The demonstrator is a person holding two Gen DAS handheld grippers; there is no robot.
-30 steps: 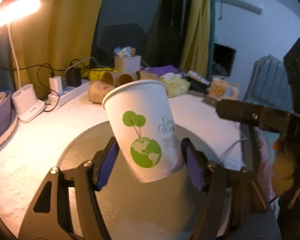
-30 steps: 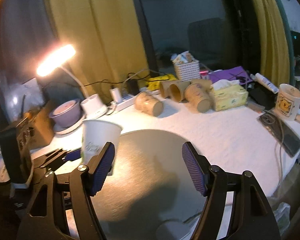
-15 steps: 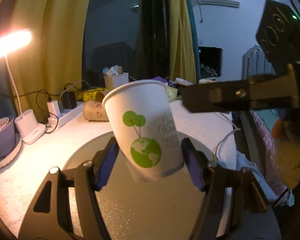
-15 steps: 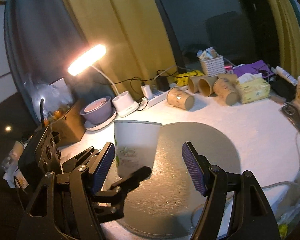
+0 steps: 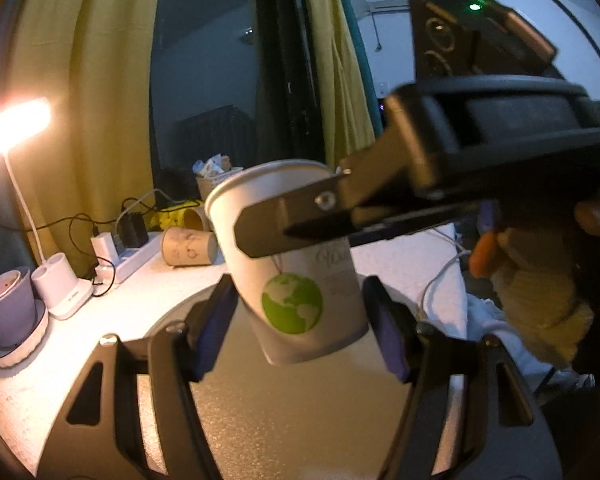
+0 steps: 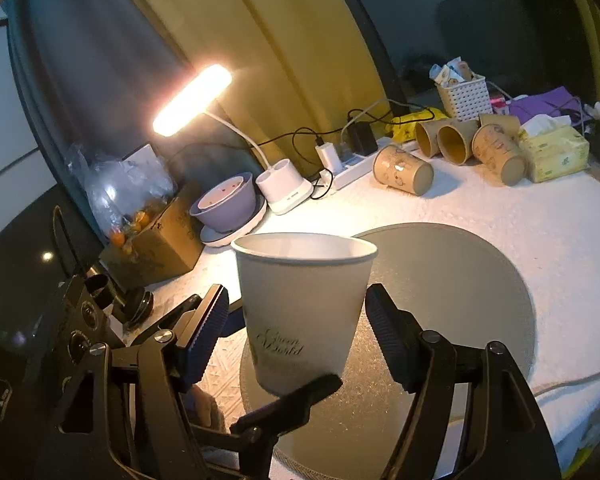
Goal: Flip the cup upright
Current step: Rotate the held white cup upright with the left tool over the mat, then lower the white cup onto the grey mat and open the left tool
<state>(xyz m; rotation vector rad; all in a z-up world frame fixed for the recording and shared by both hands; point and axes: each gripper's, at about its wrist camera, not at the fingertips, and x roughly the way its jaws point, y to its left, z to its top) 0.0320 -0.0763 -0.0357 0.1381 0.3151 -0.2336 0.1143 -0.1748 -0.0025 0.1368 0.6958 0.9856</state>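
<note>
A white paper cup (image 5: 296,280) with a green globe print is held in the air, mouth up and slightly tilted, above a round grey mat (image 5: 300,420). My left gripper (image 5: 300,328) is shut on the paper cup near its base. My right gripper (image 6: 296,340) is open, and its blue pads (image 6: 384,332) stand on either side of the cup (image 6: 300,304) without touching it. In the left wrist view one right finger (image 5: 300,220) crosses in front of the cup's upper half. In the right wrist view the left gripper's finger (image 6: 296,400) shows under the cup.
Several brown paper cups (image 6: 404,168) lie on their sides at the back of the white table (image 6: 500,216), next to a tissue pack (image 6: 556,152) and a power strip (image 6: 352,168). A lit desk lamp (image 6: 192,100), a purple bowl (image 6: 226,202) and a cardboard box (image 6: 156,240) stand at the left.
My right gripper has moved in from the side until its open fingers straddle the cup. My left gripper keeps its hold on the cup.
</note>
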